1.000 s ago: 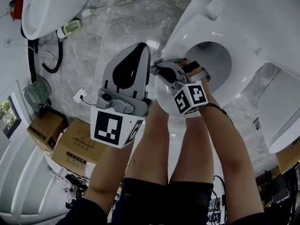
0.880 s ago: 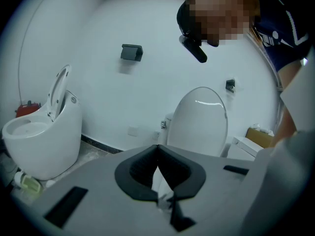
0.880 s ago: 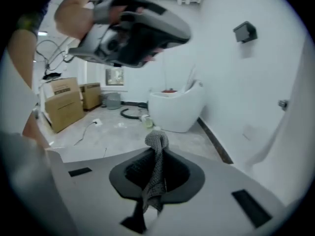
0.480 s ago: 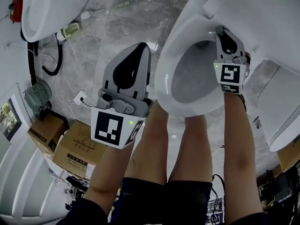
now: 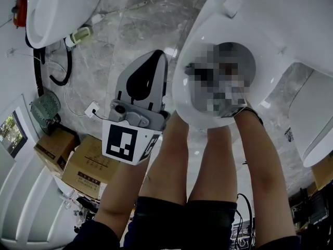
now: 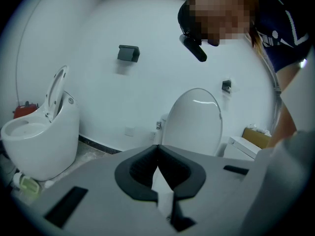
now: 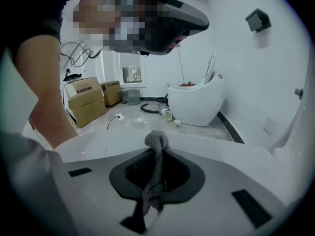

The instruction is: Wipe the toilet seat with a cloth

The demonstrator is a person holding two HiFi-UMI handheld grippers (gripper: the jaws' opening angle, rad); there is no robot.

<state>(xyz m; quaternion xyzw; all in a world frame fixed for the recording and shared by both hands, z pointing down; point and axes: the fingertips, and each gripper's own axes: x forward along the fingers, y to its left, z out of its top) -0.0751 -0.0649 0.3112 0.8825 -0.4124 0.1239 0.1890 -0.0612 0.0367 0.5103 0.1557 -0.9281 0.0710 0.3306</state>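
Observation:
The white toilet seat [image 5: 183, 85] fills the upper right of the head view, and a mosaic patch covers its bowl and hides my right gripper there. Only the right forearm [image 5: 257, 160] shows, reaching to the seat. In the right gripper view my right gripper [image 7: 158, 154] is shut on a grey knitted cloth [image 7: 156, 141], whose bunched end sticks out past the jaws over the white seat rim [image 7: 93, 144]. My left gripper [image 5: 152, 59] hangs left of the toilet, above the floor. Its jaws are shut with nothing held [image 6: 157, 147].
A second toilet [image 5: 52, 9] stands at the upper left with a black hose [image 5: 60, 69] and a fan [image 5: 41, 105] beside it. Cardboard boxes [image 5: 78, 163] and a power strip [image 5: 91, 108] lie on the marble floor. Another toilet [image 5: 317, 124] sits at the far right.
The right gripper swept from the seat's near rim to its far side, then back over the bowl, where the patch now hides it. The left gripper has stayed in place.

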